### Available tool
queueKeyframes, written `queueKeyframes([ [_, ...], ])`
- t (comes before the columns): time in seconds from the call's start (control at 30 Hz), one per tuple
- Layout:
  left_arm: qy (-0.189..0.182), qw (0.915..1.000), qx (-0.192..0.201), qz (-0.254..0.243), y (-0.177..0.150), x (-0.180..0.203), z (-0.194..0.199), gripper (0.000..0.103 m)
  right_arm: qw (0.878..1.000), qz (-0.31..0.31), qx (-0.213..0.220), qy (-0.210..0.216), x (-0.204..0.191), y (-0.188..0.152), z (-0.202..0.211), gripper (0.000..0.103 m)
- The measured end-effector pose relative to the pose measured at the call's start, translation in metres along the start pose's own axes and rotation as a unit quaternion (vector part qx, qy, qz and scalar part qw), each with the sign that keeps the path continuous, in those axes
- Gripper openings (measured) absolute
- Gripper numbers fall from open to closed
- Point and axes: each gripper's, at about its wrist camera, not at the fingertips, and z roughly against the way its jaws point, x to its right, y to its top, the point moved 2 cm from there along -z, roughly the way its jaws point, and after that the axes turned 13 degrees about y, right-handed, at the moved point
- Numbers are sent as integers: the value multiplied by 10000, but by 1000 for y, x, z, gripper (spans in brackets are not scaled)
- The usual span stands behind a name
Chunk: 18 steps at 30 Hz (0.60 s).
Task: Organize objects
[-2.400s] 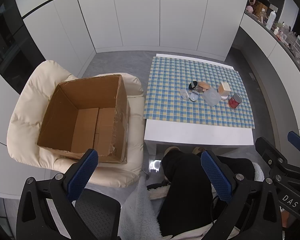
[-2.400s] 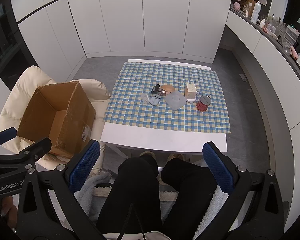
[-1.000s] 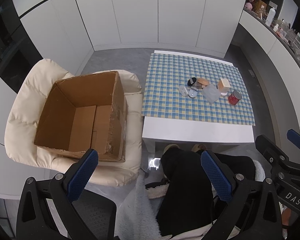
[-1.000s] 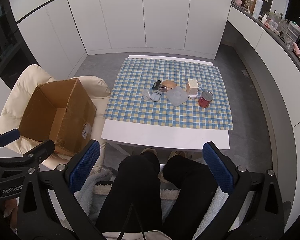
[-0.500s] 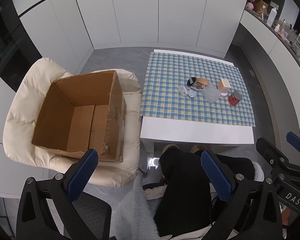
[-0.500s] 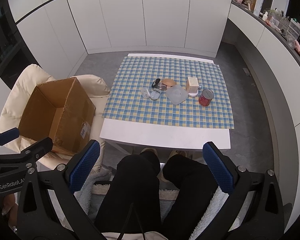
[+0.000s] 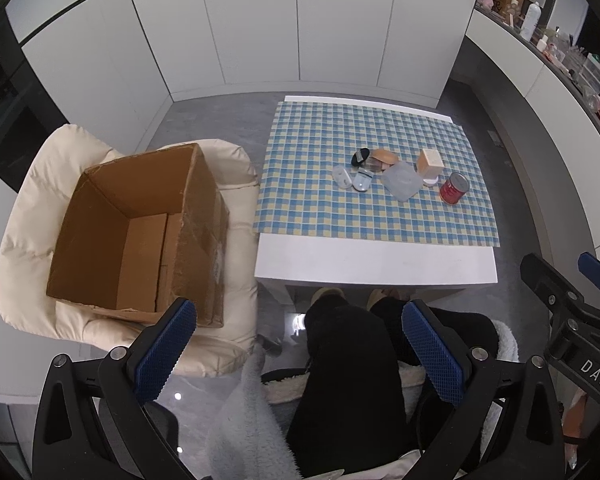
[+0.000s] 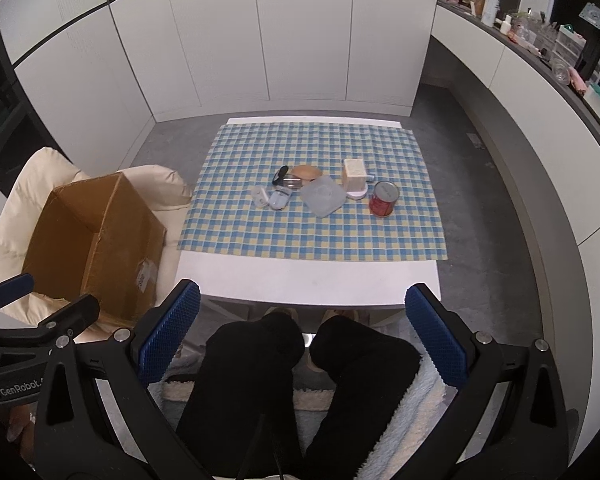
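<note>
Several small objects sit in a cluster on the checked cloth (image 8: pixel 320 232) of a low white table (image 8: pixel 300 280): a red can (image 8: pixel 384 199), a beige box (image 8: pixel 355 174), a translucent square lid (image 8: pixel 323 197), a tan oval item (image 8: pixel 307 172), a black item (image 8: pixel 280 175) and small clear cases (image 8: pixel 278 199). The can (image 7: pixel 453 188) and lid (image 7: pixel 400 181) also show in the left wrist view. An open, empty cardboard box (image 7: pixel 140 236) rests on a cream chair (image 7: pixel 32 184) left of the table. My left gripper (image 7: pixel 300 348) and right gripper (image 8: pixel 302 332) are open, empty, held high above my lap.
White cabinet walls surround the grey floor. A counter with bottles and clutter (image 8: pixel 540 36) runs along the right. My legs in black trousers (image 8: pixel 300 380) are under the table's near edge. The cardboard box also shows in the right wrist view (image 8: pixel 92 240).
Both views have shifted slightly; the table cluster sits a little further from the grippers in frame. Both grippers stay open and empty. Nothing on the table has moved.
</note>
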Motion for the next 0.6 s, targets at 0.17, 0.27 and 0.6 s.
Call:
queueKeyframes([
  [0.17, -128, 9998, 142, 61, 10, 17, 1, 103, 9999, -97, 48, -11, 19, 3, 2, 103],
  [0.27, -175, 9995, 243, 33, 17, 32, 2, 103, 9998, -205, 43, 40, 36, 2, 1, 103],
  [0.6, -326, 9991, 95, -234, 28, 80, -20, 103, 9986, -517, 38, -75, 90, 3, -8, 103],
])
